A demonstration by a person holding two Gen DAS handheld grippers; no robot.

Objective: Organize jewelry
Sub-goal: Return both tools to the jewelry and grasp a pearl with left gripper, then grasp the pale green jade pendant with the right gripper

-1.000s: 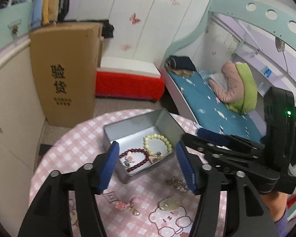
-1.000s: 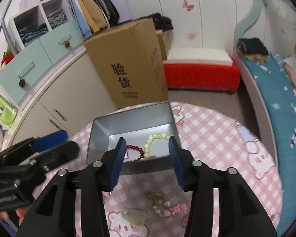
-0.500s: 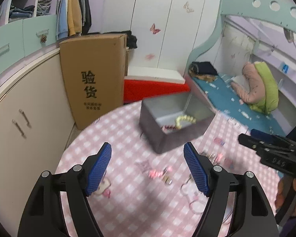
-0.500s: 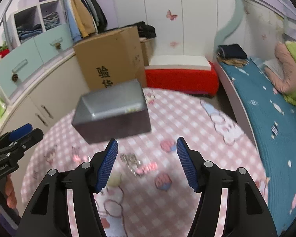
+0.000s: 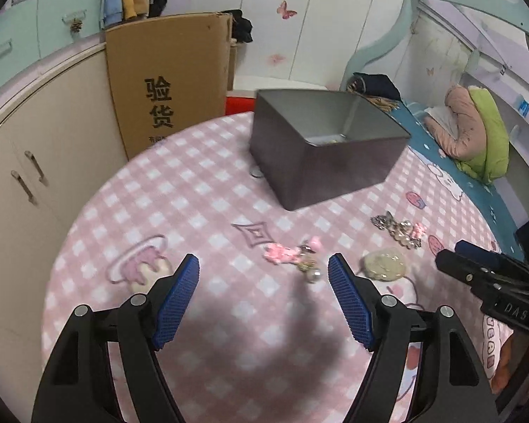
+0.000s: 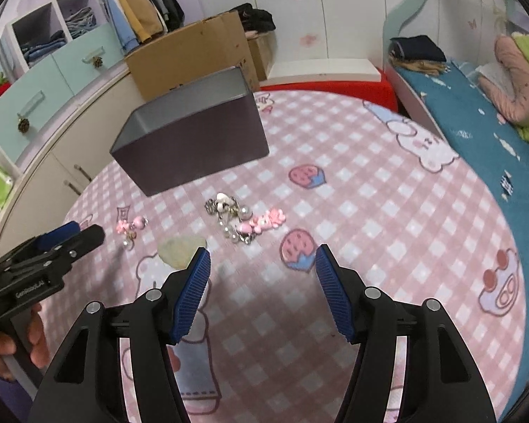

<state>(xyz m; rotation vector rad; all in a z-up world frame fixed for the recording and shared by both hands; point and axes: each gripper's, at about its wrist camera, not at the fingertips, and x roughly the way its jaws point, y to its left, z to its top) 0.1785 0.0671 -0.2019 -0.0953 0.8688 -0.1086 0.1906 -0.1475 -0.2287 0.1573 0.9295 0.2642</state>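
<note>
A grey metal box (image 5: 321, 151) (image 6: 194, 137) stands at the far side of the round pink checked table (image 5: 201, 204) (image 6: 388, 211). Loose jewelry lies in front of it: a pink charm piece (image 5: 292, 255) (image 6: 132, 227), a silver and pearl cluster (image 5: 396, 229) (image 6: 236, 218) and a pale green pendant (image 5: 386, 264) (image 6: 180, 248). My left gripper (image 5: 264, 299) is open and empty, above the table just short of the pink charm. My right gripper (image 6: 262, 289) is open and empty, near the pendant and the cluster.
A tall cardboard box (image 5: 169, 84) stands on the floor behind the table by cream cabinets (image 5: 35, 134). A red bench (image 6: 335, 84) and a bed with a teal cover (image 5: 476, 162) lie beyond the table's far and right edges.
Both grippers have pulled back from above the box and dropped lower toward the table. The box's inside is now mostly out of sight. Both stay open.
</note>
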